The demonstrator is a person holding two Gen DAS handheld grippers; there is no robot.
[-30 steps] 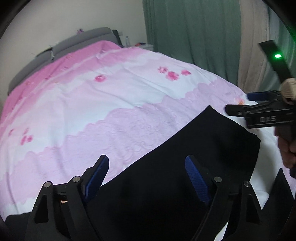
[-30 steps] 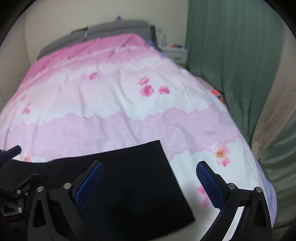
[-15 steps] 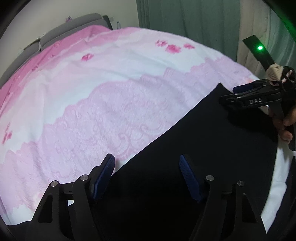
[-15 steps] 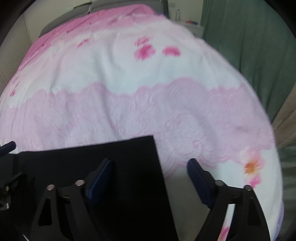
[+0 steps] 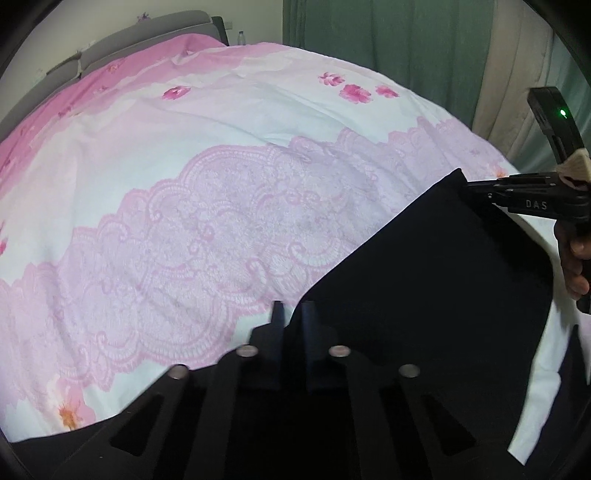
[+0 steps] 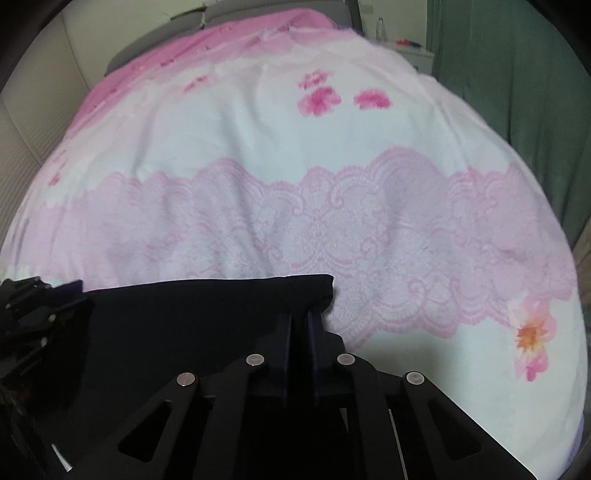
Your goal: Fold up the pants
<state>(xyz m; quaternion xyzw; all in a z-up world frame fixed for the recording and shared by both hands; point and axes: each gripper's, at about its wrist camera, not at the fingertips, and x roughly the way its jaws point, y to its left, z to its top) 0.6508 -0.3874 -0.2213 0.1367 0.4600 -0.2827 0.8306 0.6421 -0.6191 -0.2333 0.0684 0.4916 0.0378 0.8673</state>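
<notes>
Black pants (image 5: pixel 424 295) lie flat on the near part of a pink and white bed cover (image 5: pixel 184 166). My left gripper (image 5: pixel 291 306) is closing tight on the pants' left edge, with fabric pinched between its blue pads. My right gripper (image 6: pixel 299 314) is closing on the far right corner of the pants (image 6: pixel 184 317), also with cloth between its pads. In the left wrist view the right gripper (image 5: pixel 467 184) reaches that corner from the right, held by a hand (image 5: pixel 576 258). The left gripper (image 6: pixel 44 299) shows at the left edge of the right wrist view.
The flowered cover (image 6: pixel 295 166) stretches far beyond the pants toward a grey headboard (image 5: pixel 147 33). Green curtains (image 5: pixel 369 37) hang along the right side of the bed. A small nightstand (image 6: pixel 417 48) with a bottle stands by the headboard.
Both grippers came down onto the pants and went from wide open to shut, the left on the edge, the right on the far corner.
</notes>
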